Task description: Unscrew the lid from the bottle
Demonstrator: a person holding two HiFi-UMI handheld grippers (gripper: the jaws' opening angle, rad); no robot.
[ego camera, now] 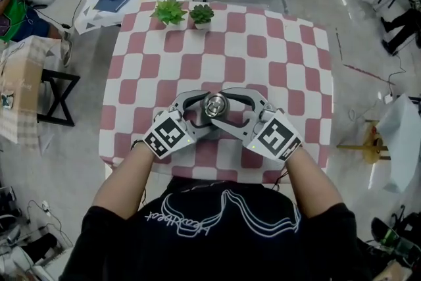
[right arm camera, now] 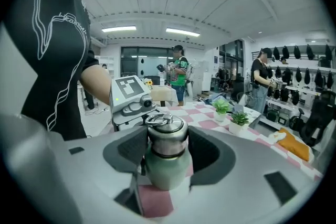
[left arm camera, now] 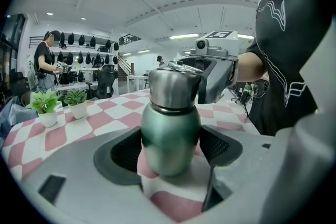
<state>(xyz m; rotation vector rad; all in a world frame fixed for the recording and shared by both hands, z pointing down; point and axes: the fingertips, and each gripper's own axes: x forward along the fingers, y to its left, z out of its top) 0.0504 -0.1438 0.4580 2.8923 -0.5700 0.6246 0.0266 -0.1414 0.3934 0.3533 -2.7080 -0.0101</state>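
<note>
Green-lacquered metal below and bare brushed steel above, the bottle (left arm camera: 169, 134) stands upright on the checked table (ego camera: 263, 49), at its middle and toward the near edge, well apart from the two potted plants (ego camera: 170, 11) at the far edge. The left gripper (left arm camera: 170, 148) comes in from the near left and has its dark pads pressed on either side of the rounded green body, so the jaws are clamped there at a middling width. The right gripper (right arm camera: 167, 147) comes in from the near right and sits higher, its jaws closed around the steel lid (right arm camera: 167, 136), with pads on both flanks of it. A small ring (right arm camera: 159, 120) lies folded on the lid's top. By its look this is a rigid insulated flask: stiff, not fragile and probably fairly weighty for its size. It is also smooth, and both the lacquer and the polished steel are likely to slip under a twisting load. The body bulges, so the firmest hold is probably at its widest band, where the left pads already sit. The lid is best taken squarely on its straight side wall, below the ring and above the dark seam, so that the pads do not ride up. Should the body turn along with the lid, the lower grip will need to be firmer.
</note>
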